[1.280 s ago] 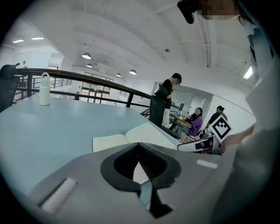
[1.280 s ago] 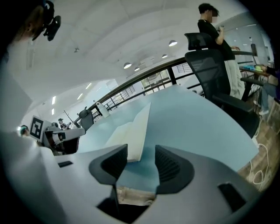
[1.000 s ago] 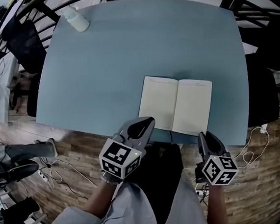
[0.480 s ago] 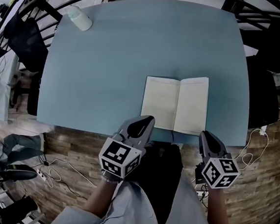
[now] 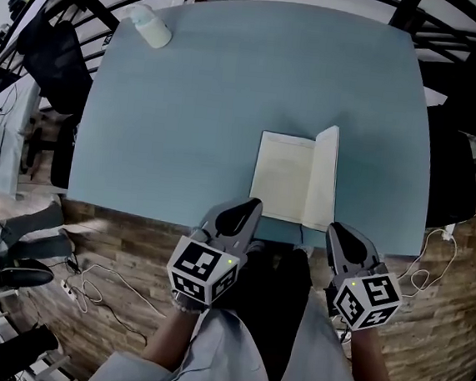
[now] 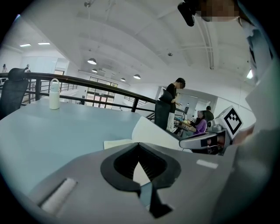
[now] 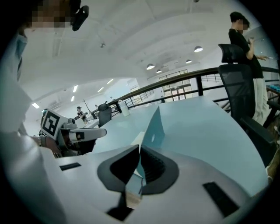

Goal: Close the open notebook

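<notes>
The notebook (image 5: 283, 177) lies on the blue table (image 5: 187, 113) near its front edge, its left page flat. Its right half (image 5: 324, 179) stands lifted, nearly upright. My right gripper (image 5: 337, 230) pinches the near edge of that raised cover (image 7: 154, 129); its jaws are closing with the cover between the pads. My left gripper (image 5: 252, 204) hovers at the table's front edge by the notebook's left corner, its jaws together with nothing in them. In the left gripper view the raised half (image 6: 153, 133) rises behind my jaws (image 6: 139, 146).
A white bottle (image 5: 151, 26) stands at the table's far left corner. Black railings and an office chair (image 7: 236, 78) ring the table, and a person (image 7: 245, 35) stands beyond the chair. Cables lie on the wooden floor (image 5: 111, 290).
The right gripper closed on the notebook's right half and raised it from flat to nearly upright, moving leftward. The left gripper barely shifted.
</notes>
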`<state>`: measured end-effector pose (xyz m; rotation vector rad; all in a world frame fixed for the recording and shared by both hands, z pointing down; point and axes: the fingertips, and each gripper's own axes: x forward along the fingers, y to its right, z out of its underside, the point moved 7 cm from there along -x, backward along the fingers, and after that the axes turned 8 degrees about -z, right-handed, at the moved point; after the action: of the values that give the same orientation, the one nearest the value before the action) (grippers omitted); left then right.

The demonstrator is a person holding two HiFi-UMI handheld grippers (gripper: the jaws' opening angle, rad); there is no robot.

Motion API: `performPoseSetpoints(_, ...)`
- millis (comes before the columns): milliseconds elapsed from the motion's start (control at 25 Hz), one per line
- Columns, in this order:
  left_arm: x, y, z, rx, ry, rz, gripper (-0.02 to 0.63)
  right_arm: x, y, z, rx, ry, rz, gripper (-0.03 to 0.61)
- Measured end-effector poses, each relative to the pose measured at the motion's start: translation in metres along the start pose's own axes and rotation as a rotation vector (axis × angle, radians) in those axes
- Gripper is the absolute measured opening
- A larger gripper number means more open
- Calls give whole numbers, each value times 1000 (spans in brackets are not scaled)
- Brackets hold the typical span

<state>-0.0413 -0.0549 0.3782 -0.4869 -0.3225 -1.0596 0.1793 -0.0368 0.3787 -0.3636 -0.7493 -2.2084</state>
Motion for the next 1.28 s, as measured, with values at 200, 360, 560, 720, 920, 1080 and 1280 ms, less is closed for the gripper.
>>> performPoseSetpoints(200, -7, -9, 3, -11, 1, -21, 3, 23, -19, -4, -28, -6, -66, 11)
performPoseSetpoints(360, -13, -9, 6, -17, 6, -39, 3, 34, -29, -2, -64, -26, -112, 11)
performPoseSetpoints(560, -20, -14, 6, -32, 10, -70, 3, 53, -39, -2, -99, -65, -161, 11)
performPoseSetpoints(720, -26, -21, 10, -45, 13, -91, 3, 78, -50, 6, -114, -103, -186, 11)
performPoseSetpoints(920, -33, -29, 14, -59, 18, -115, 4, 107, -59, 17, -152, -160, -208, 11)
performPoseSetpoints(1080, -39, -33, 18, -68, 17, -131, 3, 126, -62, 26, -183, -208, -225, 11)
performPoseSetpoints(1280, -49, -43, 21, -79, 16, -151, 3, 151, -67, 39, -213, -254, -228, 11)
